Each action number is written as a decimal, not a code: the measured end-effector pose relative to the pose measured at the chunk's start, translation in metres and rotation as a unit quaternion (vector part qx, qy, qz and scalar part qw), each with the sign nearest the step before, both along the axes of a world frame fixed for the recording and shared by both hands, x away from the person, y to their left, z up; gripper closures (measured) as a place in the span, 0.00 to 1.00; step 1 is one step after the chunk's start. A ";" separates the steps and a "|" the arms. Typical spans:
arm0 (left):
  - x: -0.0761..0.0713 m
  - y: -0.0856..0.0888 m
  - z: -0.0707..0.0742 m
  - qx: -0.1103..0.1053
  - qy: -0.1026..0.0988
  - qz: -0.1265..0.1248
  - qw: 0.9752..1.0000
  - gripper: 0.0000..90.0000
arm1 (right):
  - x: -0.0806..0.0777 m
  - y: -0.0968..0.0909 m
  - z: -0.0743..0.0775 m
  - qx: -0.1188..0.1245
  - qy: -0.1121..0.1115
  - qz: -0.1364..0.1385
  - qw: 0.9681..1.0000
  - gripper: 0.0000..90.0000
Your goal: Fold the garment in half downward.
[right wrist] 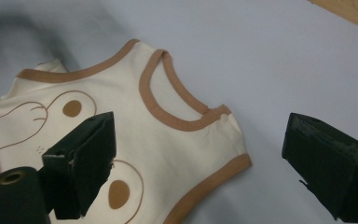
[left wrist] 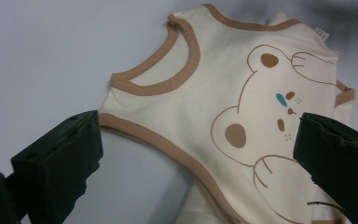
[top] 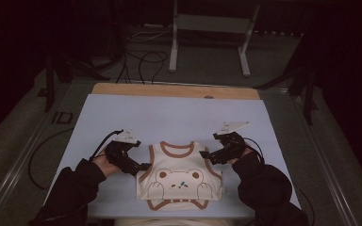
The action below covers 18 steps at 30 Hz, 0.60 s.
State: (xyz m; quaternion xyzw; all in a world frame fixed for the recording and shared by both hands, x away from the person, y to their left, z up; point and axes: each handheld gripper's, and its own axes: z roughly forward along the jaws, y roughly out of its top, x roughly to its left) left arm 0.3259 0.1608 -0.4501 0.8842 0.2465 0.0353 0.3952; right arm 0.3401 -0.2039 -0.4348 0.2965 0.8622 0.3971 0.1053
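Shirt: a cream sleeveless top with brown trim and a bear print, lying flat and face up on the near middle of the tabletop.
Shirt direction: neck opening points to the far edge, hem toward the person; its long axis runs from near to far.
Shirt in the gripper views: the left gripper view shows its left shoulder and armhole; the right gripper view shows its right shoulder and neckline.
Left gripper: at the shirt's left armhole edge, jaws spread wide with the shoulder between them, gripping nothing.
Right gripper: at the shirt's right shoulder, jaws spread wide above the cloth, gripping nothing.
Hands: dark sleeves come in from the near edge, one on each side of the shirt.
Tabletop cover: pale blue sheet, wood showing along the far edge.
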 end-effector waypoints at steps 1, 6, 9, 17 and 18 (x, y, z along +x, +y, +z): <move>0.002 -0.001 -0.001 0.002 0.000 0.001 1.000 0.02 | 0.001 0.000 0.000 0.000 0.002 -0.002 1.000 0.11; 0.010 -0.004 -0.002 0.002 0.001 -0.001 1.000 0.01 | 0.007 0.003 -0.004 -0.008 0.004 -0.004 1.000 0.11; 0.017 -0.006 -0.006 0.003 0.001 -0.001 1.000 0.01 | 0.012 0.006 -0.007 -0.009 0.006 -0.005 1.000 0.11; 0.032 -0.011 -0.015 0.001 0.012 0.006 1.000 0.02 | 0.023 0.013 -0.018 -0.014 0.019 0.004 1.000 0.11; 0.033 -0.011 -0.016 0.002 0.012 0.005 1.000 0.02 | 0.023 0.013 -0.018 -0.014 0.019 0.004 1.000 0.11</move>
